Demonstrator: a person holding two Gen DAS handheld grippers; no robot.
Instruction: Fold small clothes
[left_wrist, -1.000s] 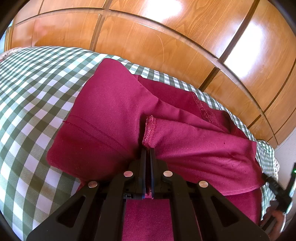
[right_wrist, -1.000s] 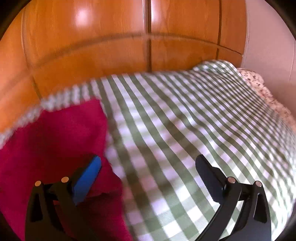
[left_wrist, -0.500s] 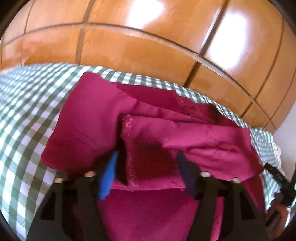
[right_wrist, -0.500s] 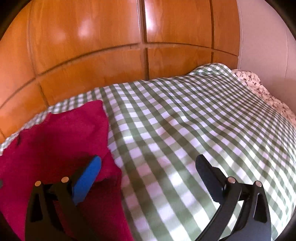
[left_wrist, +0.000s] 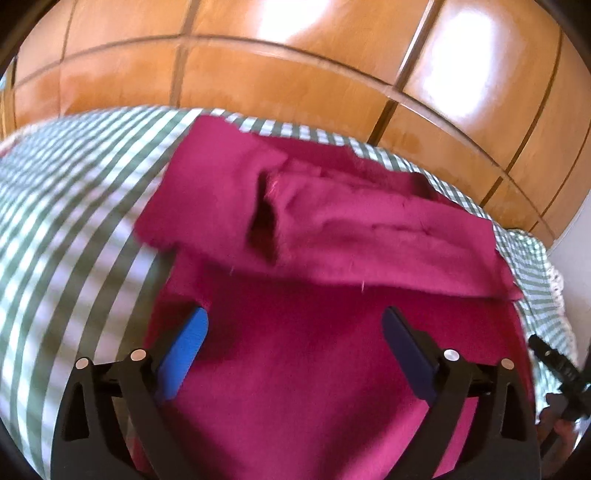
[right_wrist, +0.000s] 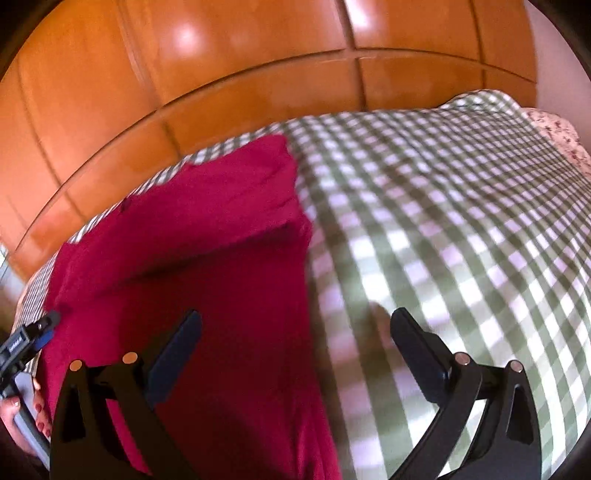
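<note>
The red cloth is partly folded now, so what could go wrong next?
The folded flap on the red cloth looks lumpy and loose, and both hand-held grippers, left and right, are open and holding nothing. The flap might slip back open. The cloth's far corner lies near the edge of the checked sheet by the wooden panels, so a pull could drag it off. The right gripper straddles the cloth's edge and might pinch the sheet too.

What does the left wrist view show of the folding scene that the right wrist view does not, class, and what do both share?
Only the left wrist view shows the folded flap's raw hem and dark opening, with the open left gripper over the cloth. Only the right wrist view shows the wide checked bedspread, the floral fabric and the open right gripper. Both share the red garment and the wooden panels.
</note>
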